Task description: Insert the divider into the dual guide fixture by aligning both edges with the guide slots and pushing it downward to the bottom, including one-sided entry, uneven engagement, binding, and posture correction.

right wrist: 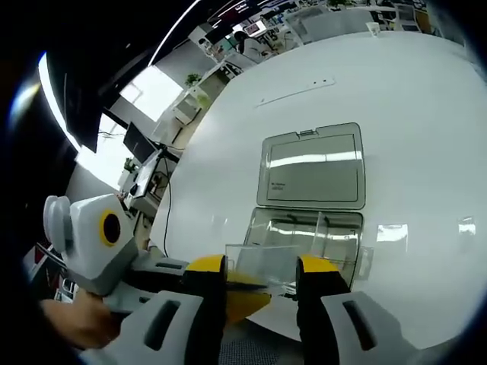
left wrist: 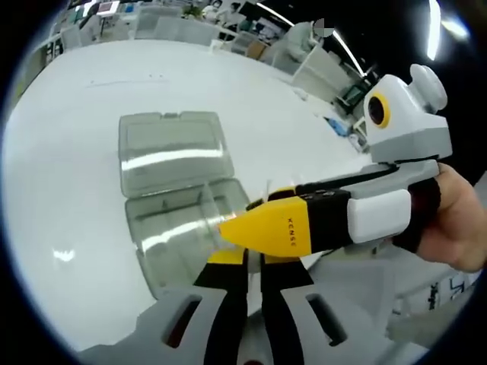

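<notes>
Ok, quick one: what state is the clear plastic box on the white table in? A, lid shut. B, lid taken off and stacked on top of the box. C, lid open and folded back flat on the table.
C: the clear box lies open on the white table, its hinged lid folded back flat beside the tray.

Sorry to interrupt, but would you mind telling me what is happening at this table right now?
A person is working with a handheld gripper in each hand over a clear plastic box that lies with its lid open on a white table. The right gripper holds a clear divider at the box's near edge, not yet pushed down. The left gripper has its jaws nearly together just beside the right one, near the divider.
</notes>
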Motion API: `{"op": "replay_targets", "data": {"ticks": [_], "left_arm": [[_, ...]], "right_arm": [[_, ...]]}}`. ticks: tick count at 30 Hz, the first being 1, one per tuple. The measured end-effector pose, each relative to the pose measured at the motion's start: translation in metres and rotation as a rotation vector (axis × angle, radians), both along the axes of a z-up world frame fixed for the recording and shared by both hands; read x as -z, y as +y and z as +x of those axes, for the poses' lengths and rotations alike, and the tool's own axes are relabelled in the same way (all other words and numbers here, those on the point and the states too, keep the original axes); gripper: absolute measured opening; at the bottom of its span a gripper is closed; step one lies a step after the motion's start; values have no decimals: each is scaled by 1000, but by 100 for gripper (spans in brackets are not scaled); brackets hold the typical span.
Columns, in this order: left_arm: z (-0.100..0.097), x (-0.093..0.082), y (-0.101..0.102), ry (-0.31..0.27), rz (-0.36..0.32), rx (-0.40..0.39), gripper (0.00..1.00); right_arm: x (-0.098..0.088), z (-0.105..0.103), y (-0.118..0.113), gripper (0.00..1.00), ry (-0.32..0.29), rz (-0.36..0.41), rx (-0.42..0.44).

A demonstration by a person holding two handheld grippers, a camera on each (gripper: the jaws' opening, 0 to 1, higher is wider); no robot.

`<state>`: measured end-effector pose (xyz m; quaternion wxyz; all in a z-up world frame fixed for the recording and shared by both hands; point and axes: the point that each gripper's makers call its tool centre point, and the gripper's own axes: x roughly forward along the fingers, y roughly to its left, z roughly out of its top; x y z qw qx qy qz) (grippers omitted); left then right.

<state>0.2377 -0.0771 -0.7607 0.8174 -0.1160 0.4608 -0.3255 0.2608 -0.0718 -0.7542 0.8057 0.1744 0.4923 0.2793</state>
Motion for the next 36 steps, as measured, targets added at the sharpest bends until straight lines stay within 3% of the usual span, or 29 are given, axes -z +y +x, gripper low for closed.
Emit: {"op": "replay_targets", "data": {"ticks": [5,13,22,36], "left_arm": [[-2,-3,-1,66,-87,-31,2],[-5,-3,-3,105,-141,-49,2],[-7,-4,-3,132,-160,-57,1],[-7,-7,3,166,-156,-46,1]], "right_arm": [[-2,0,2,33,-1,6,-16],[1,-1,2,31,35,10,-3],[2,-3,3,32,61,14,-6],[-7,-2,3,33,13,36,-44]]}}
